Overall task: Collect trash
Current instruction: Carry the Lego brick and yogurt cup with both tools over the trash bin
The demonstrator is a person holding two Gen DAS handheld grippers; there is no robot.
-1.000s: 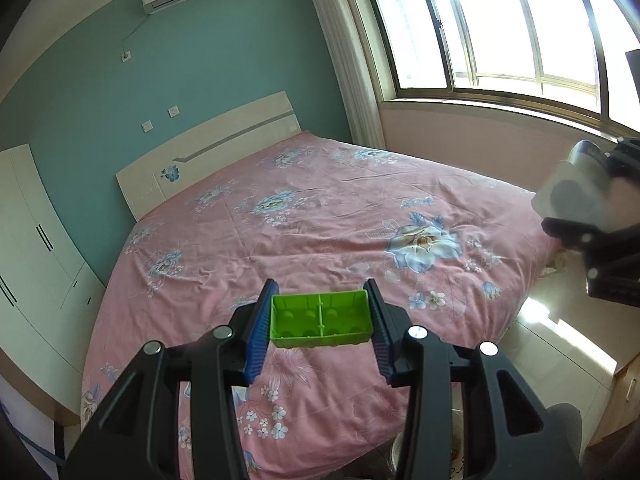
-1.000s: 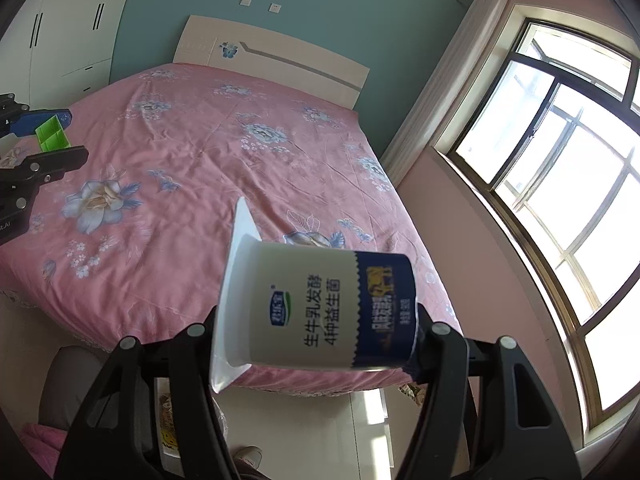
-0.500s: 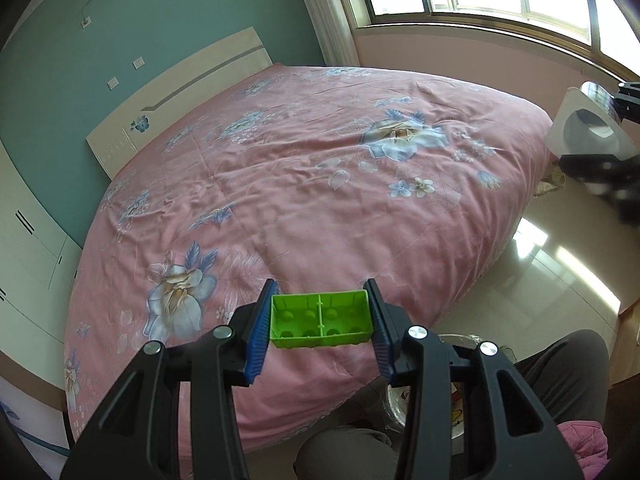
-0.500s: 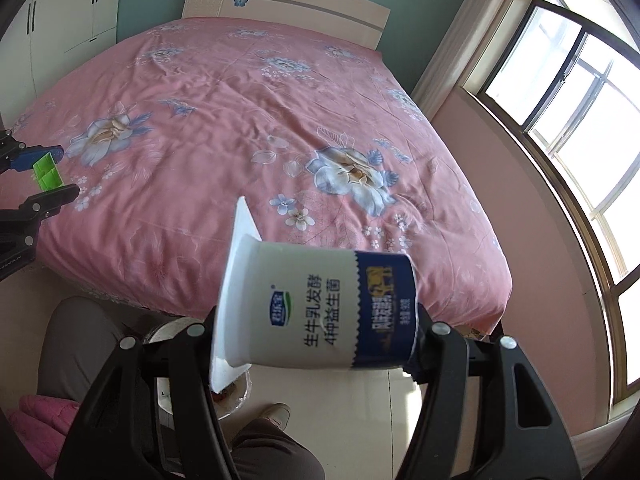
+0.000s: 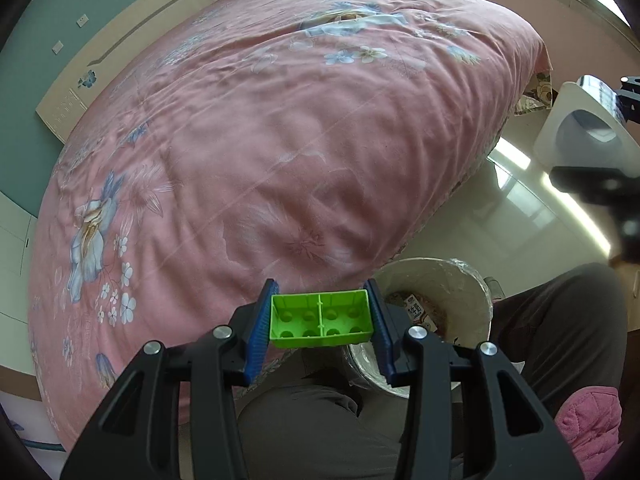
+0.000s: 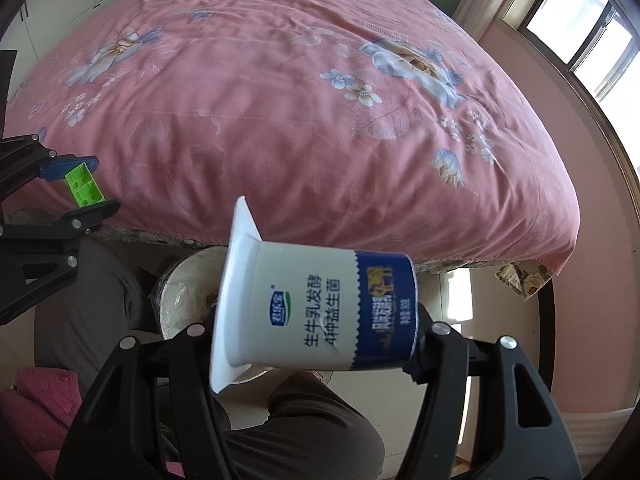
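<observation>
Your left gripper (image 5: pixel 320 322) clamps the green brick (image 5: pixel 320 320); your right gripper (image 6: pixel 316 320) clamps the yogurt cup (image 6: pixel 320 312) sideways. The bin (image 5: pixel 460 280) sits below, just right of the left fingers. Release early and the brick could land on the floor.

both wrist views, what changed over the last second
Both grippers swung down from facing across the bed toward the floor at its foot, bringing the lined trash bin into view below them. Nothing was grabbed or released: the left gripper still clamps the green block, and the right gripper still clamps the yogurt cup on its side.
</observation>
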